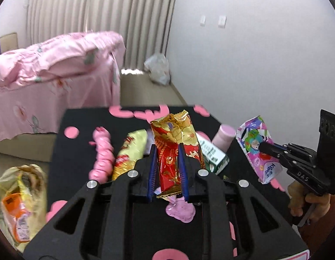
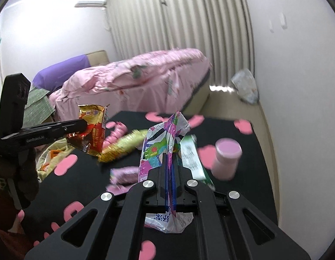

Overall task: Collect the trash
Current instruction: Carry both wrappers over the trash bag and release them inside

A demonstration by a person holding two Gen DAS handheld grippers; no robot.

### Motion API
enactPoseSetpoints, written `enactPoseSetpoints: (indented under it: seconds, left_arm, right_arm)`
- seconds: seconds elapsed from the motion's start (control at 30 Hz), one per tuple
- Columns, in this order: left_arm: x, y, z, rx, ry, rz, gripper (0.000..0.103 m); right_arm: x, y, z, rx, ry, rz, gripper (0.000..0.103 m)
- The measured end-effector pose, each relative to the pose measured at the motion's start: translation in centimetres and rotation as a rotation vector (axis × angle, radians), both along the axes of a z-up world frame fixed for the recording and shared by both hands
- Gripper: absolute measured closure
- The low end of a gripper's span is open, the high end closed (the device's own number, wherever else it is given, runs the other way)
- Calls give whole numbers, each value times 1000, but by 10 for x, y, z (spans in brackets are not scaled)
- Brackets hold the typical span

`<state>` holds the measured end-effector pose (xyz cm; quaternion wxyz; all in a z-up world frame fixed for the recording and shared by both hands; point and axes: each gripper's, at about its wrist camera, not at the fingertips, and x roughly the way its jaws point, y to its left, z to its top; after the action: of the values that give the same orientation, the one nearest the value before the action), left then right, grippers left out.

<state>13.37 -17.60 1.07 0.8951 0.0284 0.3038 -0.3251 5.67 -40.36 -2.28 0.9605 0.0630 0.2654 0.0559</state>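
My left gripper point(image 1: 167, 147) is shut on a red and gold snack wrapper point(image 1: 174, 138), held up above the black table point(image 1: 76, 151). From the right wrist view that left gripper point(image 2: 84, 125) shows side-on, with the same wrapper point(image 2: 92, 133) hanging from it. My right gripper point(image 2: 170, 151) is shut on a purple, pink and green wrapper point(image 2: 161, 143), also lifted; the left wrist view has this right gripper point(image 1: 264, 146) and its wrapper point(image 1: 254, 147) at the right. Left of the table, an open yellowish trash bag point(image 1: 20, 203) holds several wrappers.
On the table lie a yellow-green wrapper point(image 1: 129, 149), a pink twisted packet point(image 1: 102, 153), a green and white carton point(image 1: 213, 153) and a pink bottle point(image 1: 224, 137). Behind stand a bed with a pink cover point(image 1: 48, 73), curtains and a white bag point(image 1: 157, 69) on the floor.
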Motion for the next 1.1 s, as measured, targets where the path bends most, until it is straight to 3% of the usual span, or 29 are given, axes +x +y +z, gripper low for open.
enactPoseSetpoints:
  seconds: [0.33,0.5,0.8,1.1]
  left_arm:
    - [-22,89,44,-81,-97,135,85]
    - [-26,137,47,-82,-117,221,85]
    - [-22,228,34,-97,-86,399,84]
    - [-23,296,11,-90,-34,532,84]
  right_arm:
    - [18,78,66,-107,-114,145,98]
    - [26,121,81,-139,-150,215,98]
    - [57,203,92,-175,-154,364,98]
    - [83,288,76,-219,-129,521,98]
